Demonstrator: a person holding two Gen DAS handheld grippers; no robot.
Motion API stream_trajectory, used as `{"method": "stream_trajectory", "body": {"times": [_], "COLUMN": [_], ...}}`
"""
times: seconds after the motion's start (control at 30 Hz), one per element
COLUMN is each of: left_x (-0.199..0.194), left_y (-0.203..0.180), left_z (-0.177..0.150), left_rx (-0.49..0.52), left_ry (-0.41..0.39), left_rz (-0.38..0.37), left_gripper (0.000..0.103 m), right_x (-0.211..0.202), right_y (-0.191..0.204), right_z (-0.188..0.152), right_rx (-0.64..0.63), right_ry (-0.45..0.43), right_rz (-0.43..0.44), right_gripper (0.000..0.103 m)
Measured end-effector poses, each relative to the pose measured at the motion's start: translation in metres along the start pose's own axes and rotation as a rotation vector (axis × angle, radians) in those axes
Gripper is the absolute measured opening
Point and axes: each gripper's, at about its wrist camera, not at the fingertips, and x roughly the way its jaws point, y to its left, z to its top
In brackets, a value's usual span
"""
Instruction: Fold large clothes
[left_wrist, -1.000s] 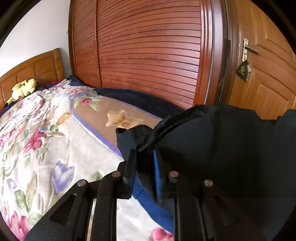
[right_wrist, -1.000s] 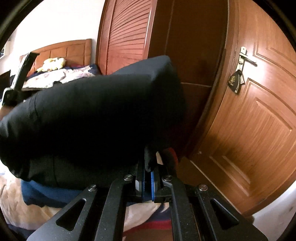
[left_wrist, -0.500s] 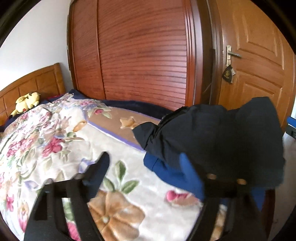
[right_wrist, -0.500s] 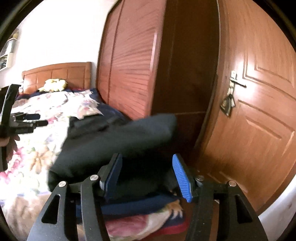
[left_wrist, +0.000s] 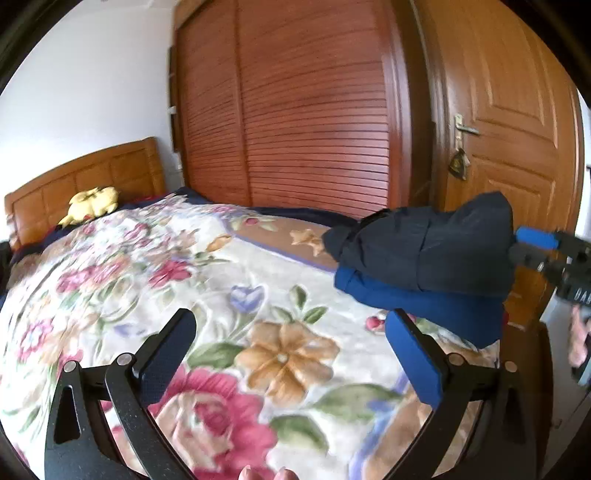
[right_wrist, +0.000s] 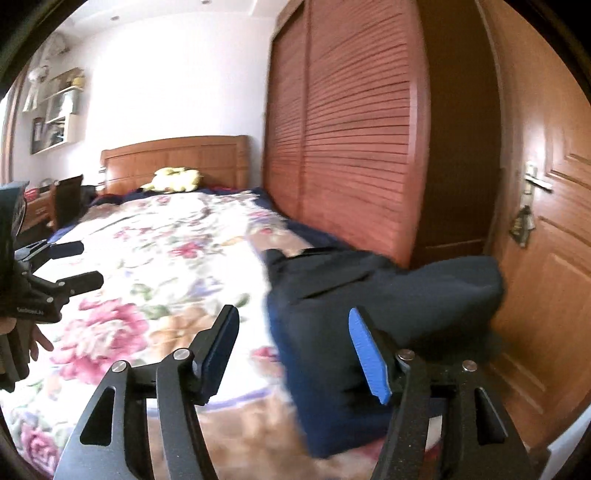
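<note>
A bedroom with a slatted wooden wardrobe (left_wrist: 317, 110), one panelled door (left_wrist: 517, 122) and one bed (left_wrist: 147, 266) under a floral blanket, a single yellow plush toy (left_wrist: 92, 201) by the headboard. One folded dark garment (left_wrist: 424, 254), black over a blue layer, lies on the bed's far right corner near the door, its long axis running left to right across the bed's edge in the left wrist view, its narrower bunched end toward the wardrobe. The left tongs (left_wrist: 291, 339) are spreading wide over the blanket with nothing between them, and the right tongs (right_wrist: 291, 347) are also opening, the garment lying just beyond them, not pinched.
</note>
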Motion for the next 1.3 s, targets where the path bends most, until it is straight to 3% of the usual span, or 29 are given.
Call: {"method": "stream_trajectory", "body": {"times": [0.3, 0.73, 0.97, 1.1, 1.3], "left_x": [-0.064, -0.13, -0.152, -0.158, -0.168], "left_y": [0.046, 0.122, 0.145, 0.149, 0.152], "left_z": [-0.04, -0.117, -0.15, -0.167, -0.186], "left_rx": [-0.076, -0.179, -0.217, -0.239, -0.271], "left_ry": [-0.016, 0.01, 0.019, 0.022, 0.011], "left_rz": [0.15, 0.328, 0.389, 0.408, 0.435], "left_gripper": [0.102, 0.102, 0.102, 0.102, 0.102], "right_x": [0.013, 0.035, 0.058, 0.074, 0.096], "right_y": [0.064, 0.131, 0.145, 0.149, 0.149], "right_z": [-0.007, 0.0, -0.011, -0.025, -0.037], "right_rx": [-0.007, -0.082, -0.096, -0.078, -0.079], "right_ry": [0.032, 0.032, 0.032, 0.044, 0.054], "right_rz": [0.157, 0.33, 0.4, 0.409, 0.408], "right_gripper": [0.073, 0.074, 0.079, 0.086, 0.087]}}
